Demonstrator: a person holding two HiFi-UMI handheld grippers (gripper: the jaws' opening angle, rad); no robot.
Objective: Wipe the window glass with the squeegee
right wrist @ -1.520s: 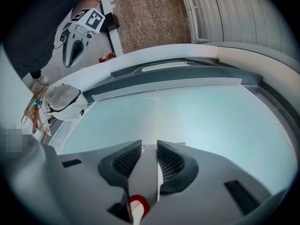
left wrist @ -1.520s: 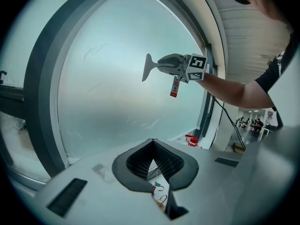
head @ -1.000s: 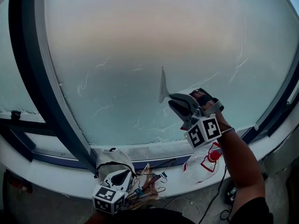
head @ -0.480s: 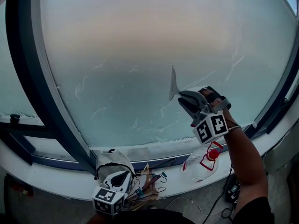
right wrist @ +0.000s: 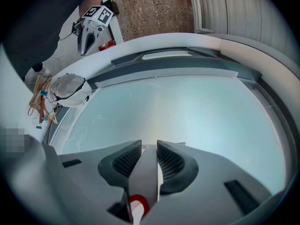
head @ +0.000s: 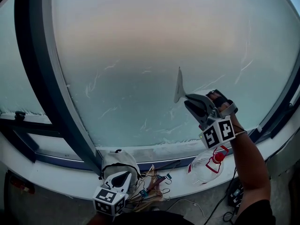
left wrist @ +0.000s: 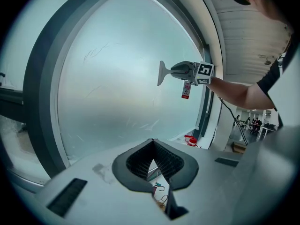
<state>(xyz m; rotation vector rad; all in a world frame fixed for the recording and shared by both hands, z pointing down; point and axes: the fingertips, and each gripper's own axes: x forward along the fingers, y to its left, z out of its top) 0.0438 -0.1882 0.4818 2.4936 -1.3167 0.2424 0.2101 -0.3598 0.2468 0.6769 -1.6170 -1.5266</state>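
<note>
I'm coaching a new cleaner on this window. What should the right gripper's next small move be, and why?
Probably slide the squeegee a little further right, keeping its blade pressed to the glass. The right gripper is shut on the handle, the blade stands upright against the glass, and white streaks lie just to its right, not yet wiped.

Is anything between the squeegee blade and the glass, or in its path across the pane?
Nothing visible. The right gripper holds the squeegee with its blade at the window glass; the bottle and cloth bag sit below on the sill.
</note>
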